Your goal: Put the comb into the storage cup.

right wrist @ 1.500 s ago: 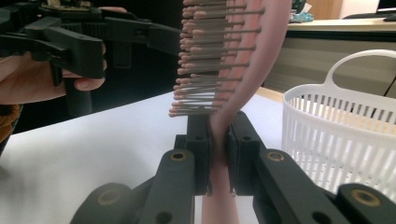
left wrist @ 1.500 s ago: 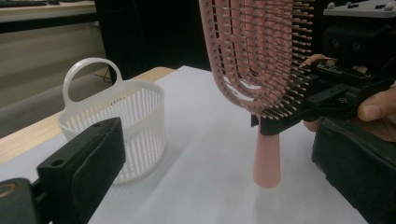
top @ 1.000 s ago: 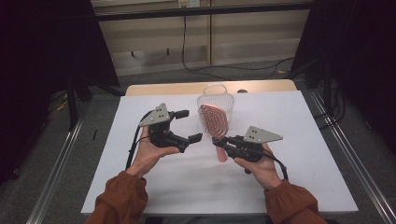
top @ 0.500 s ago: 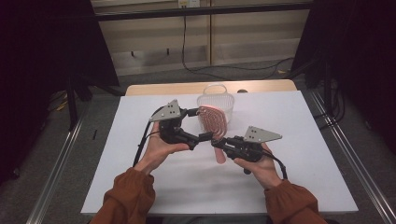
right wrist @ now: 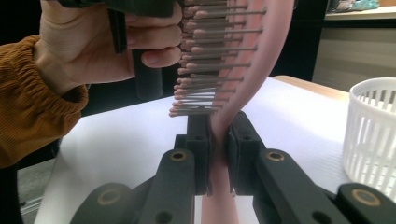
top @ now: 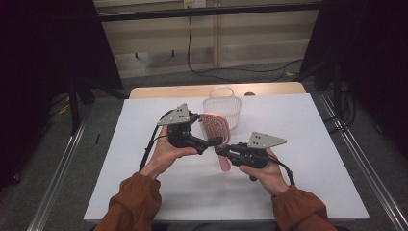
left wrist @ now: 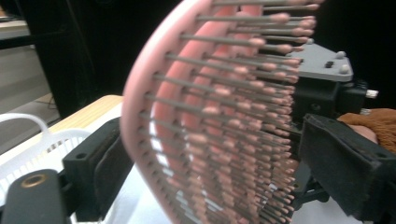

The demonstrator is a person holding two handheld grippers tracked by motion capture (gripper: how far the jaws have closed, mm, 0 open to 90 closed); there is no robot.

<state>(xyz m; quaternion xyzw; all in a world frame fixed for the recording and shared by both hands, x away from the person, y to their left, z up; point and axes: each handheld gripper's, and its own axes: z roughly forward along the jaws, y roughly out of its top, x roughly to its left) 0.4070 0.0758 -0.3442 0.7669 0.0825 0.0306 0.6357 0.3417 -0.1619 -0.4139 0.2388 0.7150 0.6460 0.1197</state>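
A person in rust-orange sleeves works over a white table, a claw in each hand. The right claw pinches a pink hairbrush by the neck of its handle; in the right gripper view the two black jaws press against the pink stem from either side, just below where the bristles begin, and the handle runs on down between them. The brush is held up off the table, near its middle, with its paddle head tilted toward the far side and its handle end hanging down below the right claw. The left claw reaches in from the other side with its jaws spread around the brush head: in the left gripper view one pad sits behind the pink rim on the left and the other stands off beyond the bristle tips on the right, and neither visibly presses on the brush. The pink-tipped pins point toward that right-hand pad. Just behind the brush, toward the far edge of the table, stands a white plastic basket with a looped handle, upright, close to the brush head; I can't tell whether they touch.
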